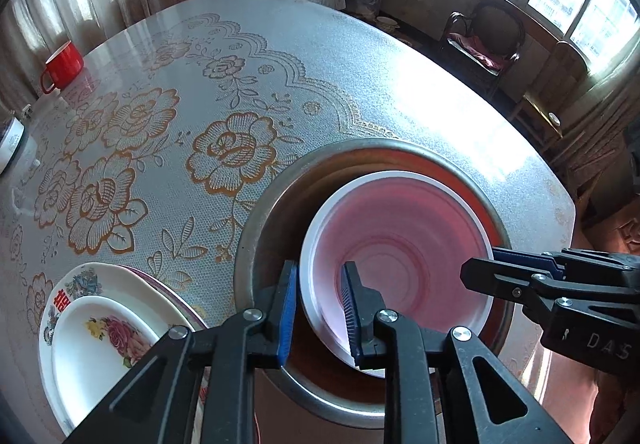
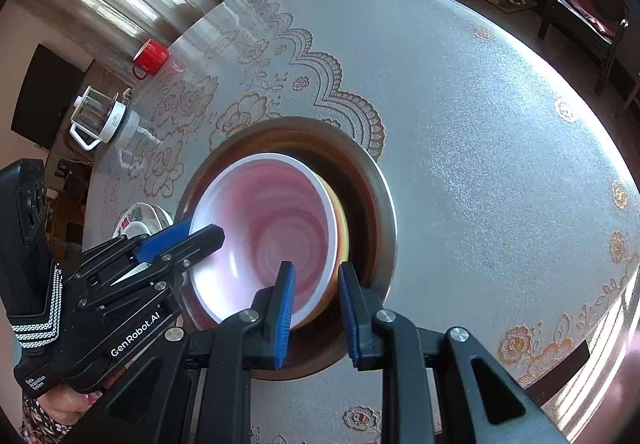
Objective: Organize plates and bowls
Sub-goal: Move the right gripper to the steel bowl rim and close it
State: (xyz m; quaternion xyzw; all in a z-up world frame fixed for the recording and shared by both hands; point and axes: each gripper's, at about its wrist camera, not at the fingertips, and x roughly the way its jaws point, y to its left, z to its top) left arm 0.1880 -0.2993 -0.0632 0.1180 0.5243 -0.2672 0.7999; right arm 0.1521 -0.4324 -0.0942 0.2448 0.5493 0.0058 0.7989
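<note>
"GenRobot.AI" — left tool point(image 2: 192, 232); "DAS" — right tool point(image 1: 476, 272).

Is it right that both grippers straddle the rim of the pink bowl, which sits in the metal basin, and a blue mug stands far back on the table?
Not fully. The mug is red, as the left wrist view shows. Otherwise right: left gripper and right gripper straddle the pink bowl in the metal basin.
</note>
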